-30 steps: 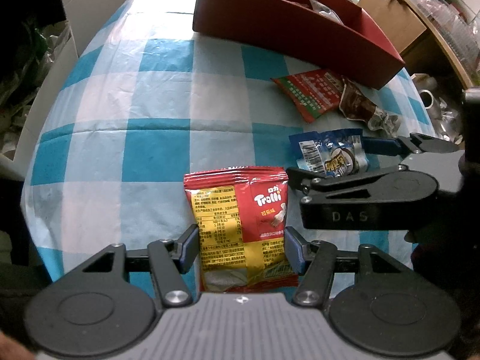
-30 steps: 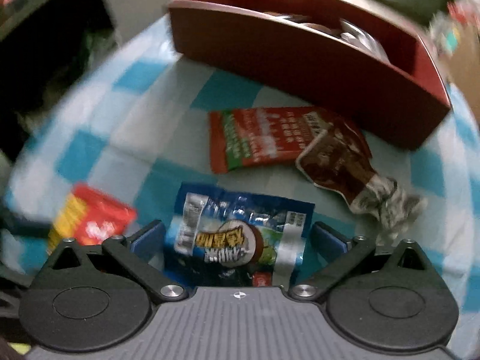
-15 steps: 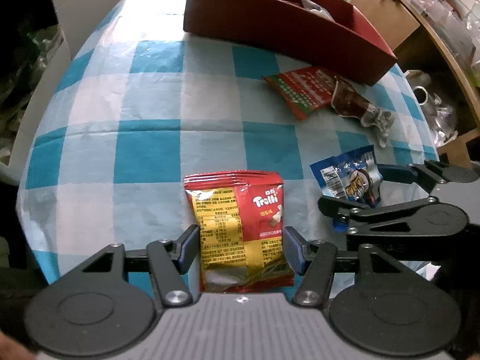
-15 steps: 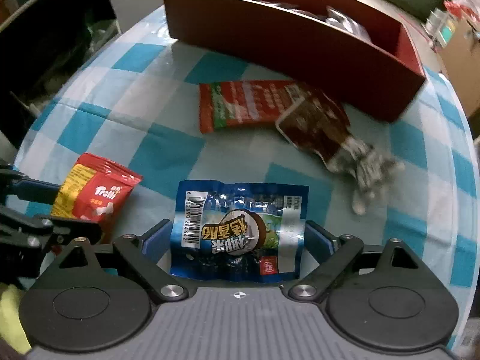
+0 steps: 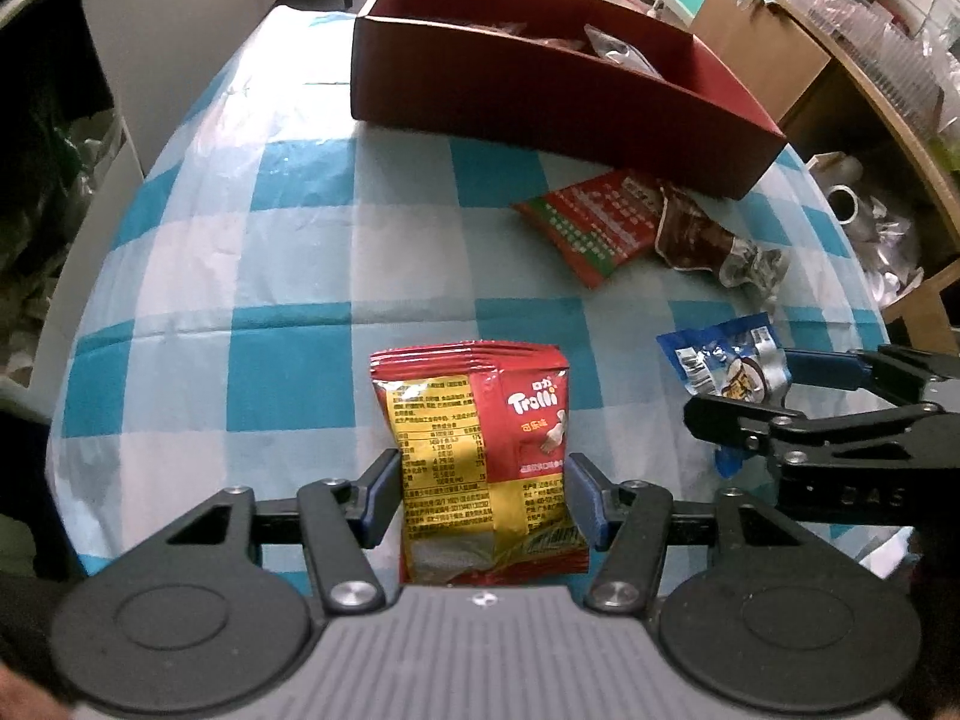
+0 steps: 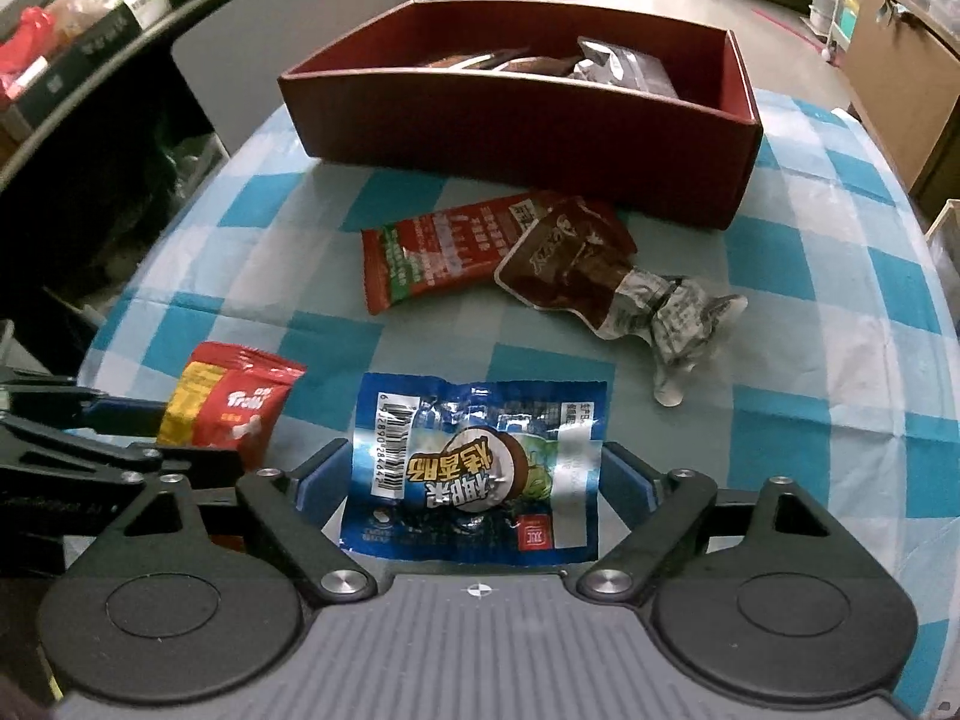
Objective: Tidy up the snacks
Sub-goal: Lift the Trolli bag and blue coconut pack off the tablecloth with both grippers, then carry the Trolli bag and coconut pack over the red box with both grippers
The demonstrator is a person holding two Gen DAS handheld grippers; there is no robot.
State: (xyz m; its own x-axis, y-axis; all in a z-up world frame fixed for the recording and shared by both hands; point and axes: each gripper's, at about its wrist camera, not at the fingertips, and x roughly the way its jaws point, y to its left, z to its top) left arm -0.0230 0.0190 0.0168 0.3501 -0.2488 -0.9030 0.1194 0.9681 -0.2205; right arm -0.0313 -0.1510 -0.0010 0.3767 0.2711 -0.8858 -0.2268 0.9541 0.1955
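My left gripper point(image 5: 480, 495) is shut on a red and yellow Trolli packet point(image 5: 474, 438) and holds it upright above the checked cloth. My right gripper point(image 6: 474, 480) is shut on a blue snack packet point(image 6: 474, 468). Each gripper shows at the edge of the other's view, the right gripper point(image 5: 840, 414) with its blue packet point(image 5: 720, 360), the left with its Trolli packet point(image 6: 228, 408). A dark red box point(image 6: 522, 120) stands at the far end with several packets inside.
A red and green packet point(image 6: 444, 252) and a brown crumpled packet point(image 6: 576, 264) lie on the blue and white checked cloth point(image 6: 780, 252) in front of the box. Shelves stand at left, a cardboard box point(image 5: 762, 42) and wooden furniture at right.
Both grippers have drawn back and risen with their packets, so the red box looks lower and its inside shows. The right gripper sits lower right in the left view.
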